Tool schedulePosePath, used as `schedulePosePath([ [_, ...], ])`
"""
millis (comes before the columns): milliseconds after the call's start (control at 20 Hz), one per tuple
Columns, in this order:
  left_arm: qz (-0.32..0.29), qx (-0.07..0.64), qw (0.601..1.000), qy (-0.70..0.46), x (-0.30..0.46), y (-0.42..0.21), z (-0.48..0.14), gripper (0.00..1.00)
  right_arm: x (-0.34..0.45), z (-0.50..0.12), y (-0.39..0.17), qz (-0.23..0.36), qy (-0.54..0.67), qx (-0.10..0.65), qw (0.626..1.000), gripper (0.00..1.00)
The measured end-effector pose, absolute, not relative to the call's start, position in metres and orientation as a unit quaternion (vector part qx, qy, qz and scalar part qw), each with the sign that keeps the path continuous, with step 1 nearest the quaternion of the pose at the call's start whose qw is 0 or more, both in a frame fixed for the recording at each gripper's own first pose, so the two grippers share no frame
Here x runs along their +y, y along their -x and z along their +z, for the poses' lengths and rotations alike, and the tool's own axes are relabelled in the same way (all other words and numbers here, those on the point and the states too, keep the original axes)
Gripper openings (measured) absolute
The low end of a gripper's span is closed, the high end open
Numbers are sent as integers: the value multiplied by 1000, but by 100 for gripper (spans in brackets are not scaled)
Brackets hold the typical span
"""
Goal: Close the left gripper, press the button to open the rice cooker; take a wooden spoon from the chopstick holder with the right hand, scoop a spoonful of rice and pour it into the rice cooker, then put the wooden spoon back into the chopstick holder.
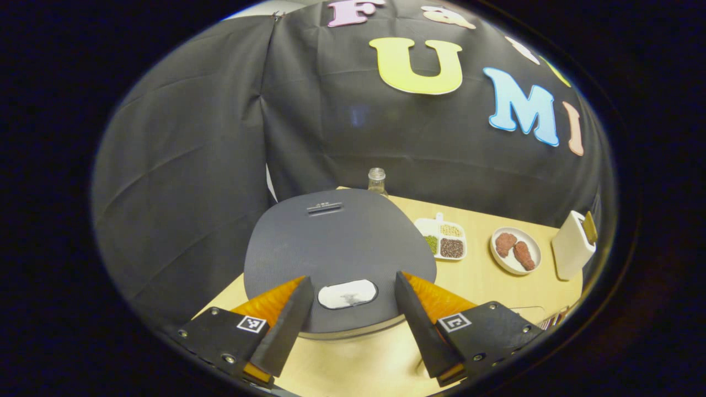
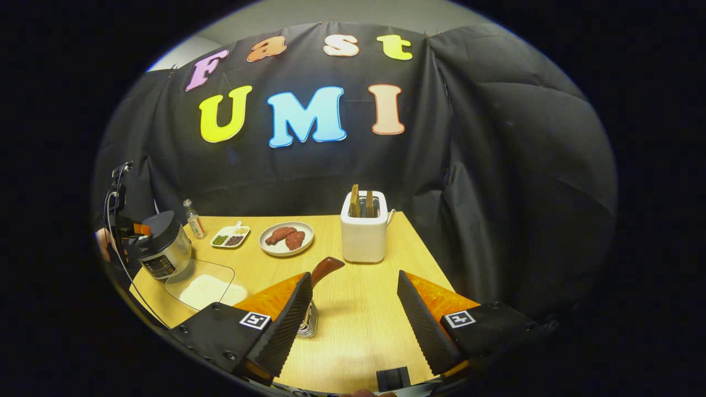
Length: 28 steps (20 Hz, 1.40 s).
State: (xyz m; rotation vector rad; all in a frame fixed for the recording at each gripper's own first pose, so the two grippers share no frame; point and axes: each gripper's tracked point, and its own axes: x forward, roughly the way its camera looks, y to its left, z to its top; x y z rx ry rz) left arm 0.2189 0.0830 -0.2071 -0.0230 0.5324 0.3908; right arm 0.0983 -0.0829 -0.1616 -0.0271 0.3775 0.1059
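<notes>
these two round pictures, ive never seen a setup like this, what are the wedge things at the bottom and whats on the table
Each picture comes from a camera riding on a hand-held claw; the wedges are that claw's own two fingers. The left claw hangs open over the grey-lidded rice cooker, above its white oval button. The right claw is open too, holding nothing, near the brown wooden spoon in the wire chopstick holder. The light wooden table also carries a white toaster, a white plate of brown food, a divided grain dish and a clear tray of white rice.
</notes>
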Motion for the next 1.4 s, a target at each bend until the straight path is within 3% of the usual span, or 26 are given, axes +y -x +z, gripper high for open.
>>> schedulePosePath([
  [200, 211, 264, 941, -3, 79, -205, -197, 95, -76, -128, -93, 38, 8, 152, 988, 98],
  [300, 202, 232, 951, -24, 66, -192, -170, 93, -72, -113, -90, 34, 19, 137, 990, 98],
  [750, 34, 19, 995, -88, -59, -98, 18, 93, -41, -46, -45, 24, 8, 81, 996, 98],
  [850, 17, 4, 998, -68, -73, -79, 25, 93, -44, -41, -29, 10, 11, 69, 997, 92],
  [900, 13, 1, 998, -56, -78, -70, 26, 92, -45, -44, -19, 4, 11, 68, 998, 92],
  [950, 8, -7, 999, -47, -82, -58, 25, 93, -46, -48, -9, -1, 10, 68, 998, 100],
  [1050, 10, -27, 999, -41, -83, -41, 20, 93, -51, -61, 7, -17, 2, 78, 997, 92],
  [1100, 9, -30, 999, -41, -84, -34, 14, 92, -53, -71, 14, -23, 0, 87, 996, 98],
  [1400, 13, -30, 999, -27, -76, -25, -8, 93, -48, -85, 35, -38, 12, 98, 994, 98],
])
